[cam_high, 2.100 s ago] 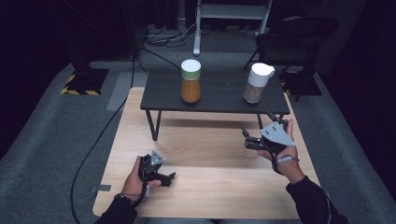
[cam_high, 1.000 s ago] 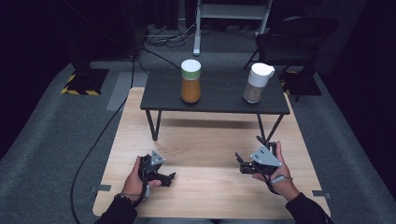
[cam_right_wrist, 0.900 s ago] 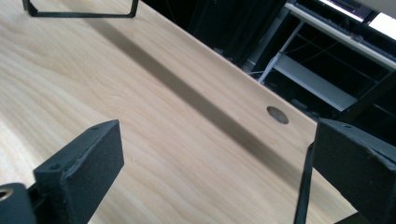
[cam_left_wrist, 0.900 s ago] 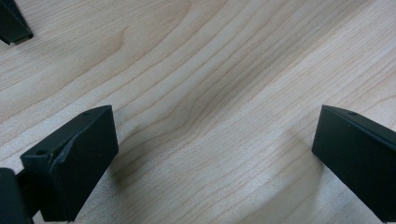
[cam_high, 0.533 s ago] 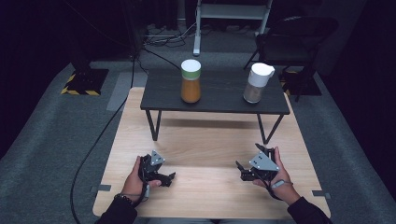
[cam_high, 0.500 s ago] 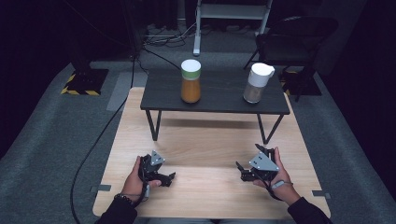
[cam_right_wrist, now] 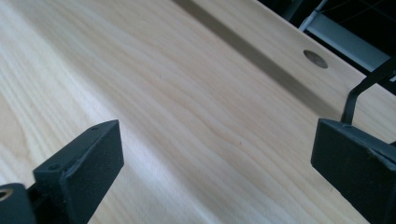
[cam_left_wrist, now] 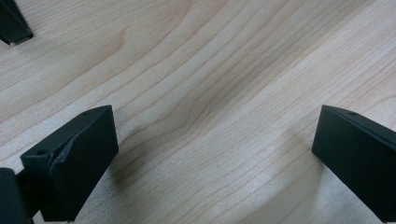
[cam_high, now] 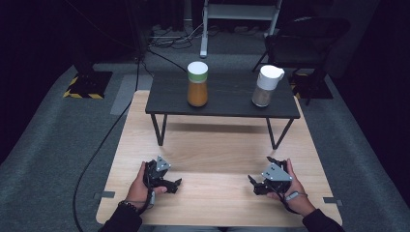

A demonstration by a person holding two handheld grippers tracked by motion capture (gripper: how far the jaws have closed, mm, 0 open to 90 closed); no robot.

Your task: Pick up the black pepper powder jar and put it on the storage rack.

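Note:
My left gripper (cam_high: 173,184) rests on the light wooden board (cam_high: 212,145) near its front left, held by a hand. Its jaws stand wide apart in the left gripper view (cam_left_wrist: 212,140), with bare wood between them. My right gripper (cam_high: 254,184) lies low on the board at the front right, also in a hand. It is open too (cam_right_wrist: 215,149), with nothing between its fingers. Farther back, a small black table (cam_high: 227,99) carries an orange-filled jar (cam_high: 197,85) with a white lid and a white-lidded jar (cam_high: 266,87).
The black table's thin legs (cam_high: 158,129) stand on the board, and one leg (cam_right_wrist: 366,84) shows near my right gripper's jaw. A dark chair (cam_high: 302,43) and a white stand (cam_high: 205,29) are behind the table. A cable (cam_high: 104,140) runs over the grey carpet at left.
My right gripper has come down and toward the front edge from a raised spot near the table's right leg. The left gripper has stayed put.

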